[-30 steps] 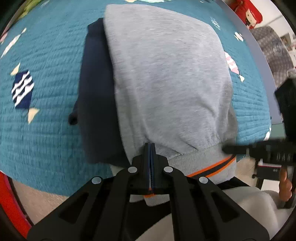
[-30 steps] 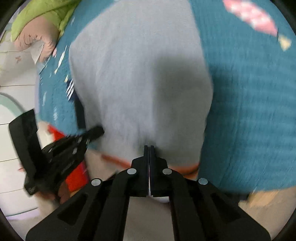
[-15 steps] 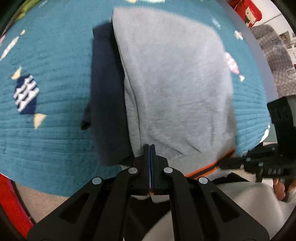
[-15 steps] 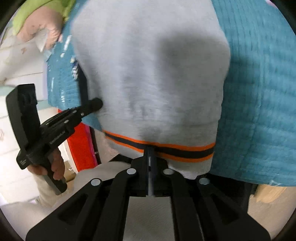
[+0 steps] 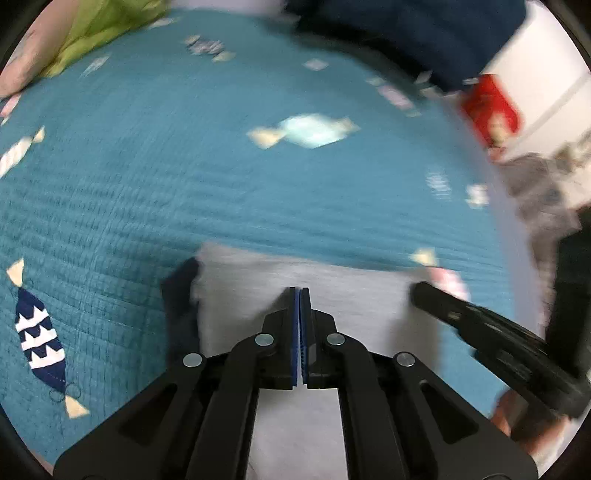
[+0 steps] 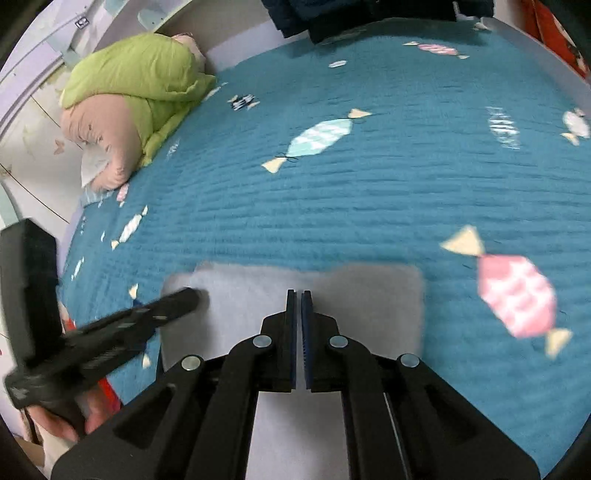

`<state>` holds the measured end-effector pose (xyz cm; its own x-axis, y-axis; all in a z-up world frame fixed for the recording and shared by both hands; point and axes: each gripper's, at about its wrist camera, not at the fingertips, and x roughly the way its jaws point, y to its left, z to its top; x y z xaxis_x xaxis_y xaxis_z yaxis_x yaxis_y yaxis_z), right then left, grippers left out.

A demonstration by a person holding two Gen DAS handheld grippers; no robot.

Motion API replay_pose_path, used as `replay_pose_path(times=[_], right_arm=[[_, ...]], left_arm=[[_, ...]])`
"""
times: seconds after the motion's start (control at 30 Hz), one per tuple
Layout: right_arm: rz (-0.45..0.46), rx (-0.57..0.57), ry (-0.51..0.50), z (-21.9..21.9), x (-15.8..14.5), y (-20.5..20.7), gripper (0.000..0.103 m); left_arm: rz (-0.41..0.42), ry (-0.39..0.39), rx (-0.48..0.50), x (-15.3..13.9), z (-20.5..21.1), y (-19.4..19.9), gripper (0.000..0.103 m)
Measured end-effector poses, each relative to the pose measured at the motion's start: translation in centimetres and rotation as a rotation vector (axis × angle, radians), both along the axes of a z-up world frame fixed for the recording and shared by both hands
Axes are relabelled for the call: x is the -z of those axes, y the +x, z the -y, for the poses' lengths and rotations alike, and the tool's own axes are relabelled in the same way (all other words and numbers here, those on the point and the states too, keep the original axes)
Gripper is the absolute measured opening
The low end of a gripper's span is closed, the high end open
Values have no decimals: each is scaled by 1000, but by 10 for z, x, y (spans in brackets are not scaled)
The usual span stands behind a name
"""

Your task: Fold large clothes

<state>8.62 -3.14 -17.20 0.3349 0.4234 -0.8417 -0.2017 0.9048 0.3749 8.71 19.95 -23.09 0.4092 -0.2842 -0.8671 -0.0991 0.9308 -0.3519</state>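
A grey garment (image 5: 332, 291) lies on the teal quilt (image 5: 184, 184), and only a short band of it shows beyond the tips. A dark navy layer (image 5: 179, 299) sticks out at its left side. My left gripper (image 5: 299, 291) is shut on the grey fabric near its left part. Toward the right part of the grey garment (image 6: 369, 295), my right gripper (image 6: 298, 293) is shut on it too. Each view catches the other gripper at the cloth's edge: the right gripper (image 5: 419, 290) and the left gripper (image 6: 190, 295). The orange-striped hem is hidden.
A green and pink bedding bundle (image 6: 129, 85) sits at the far left of the quilt (image 6: 369, 192). Dark clothes (image 6: 351, 14) lie at the far edge. The bed's pale rim (image 6: 535, 48) runs along the right, with a red object (image 5: 491, 110) beyond it.
Both grippers have moved forward over the bed with the grey cloth. The long grey stretch ahead has shrunk to a short band, and the orange hem has gone out of sight.
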Motion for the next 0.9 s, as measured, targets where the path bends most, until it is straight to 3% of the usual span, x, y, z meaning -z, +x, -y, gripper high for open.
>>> replay_pose_path(times=[0.07,0.17,0.27,0.4,0.5,0.57,0.6,0.63,0.73,0.8,0.9], right_arm=[[8,1,-36,-11,37,14,0],[-19,70,75,-6,37,17,0],[-24,121,93,0,29,19,0],[50,160,-17,14,15,16,0],[-6,205,95,41,23,17,0],[30,220,24,41,11,14,0],[56,245,-35,42,3,12,3],[81,255,-26,47,-7,8,2],[73,207,73,51,-27,-9,2],[61,100,103,32,-31,-26,3],[-30,-23,115,0,-11,-40,3]], left_arm=[[-33,-42,-30,34,-10,6,2],[6,-110,-65,38,-21,-3,2],[50,-47,-117,19,-26,-7,3],[97,41,-164,15,-42,-2,3],[74,-87,-200,21,-56,0,3],[95,-2,-202,12,-52,2,3],[100,168,-247,5,-51,1,2],[90,252,-284,-1,-59,0,3],[98,28,-276,-16,-78,-18,3],[125,41,-234,-28,-68,-33,3],[113,-80,-116,-30,-38,-52,3]])
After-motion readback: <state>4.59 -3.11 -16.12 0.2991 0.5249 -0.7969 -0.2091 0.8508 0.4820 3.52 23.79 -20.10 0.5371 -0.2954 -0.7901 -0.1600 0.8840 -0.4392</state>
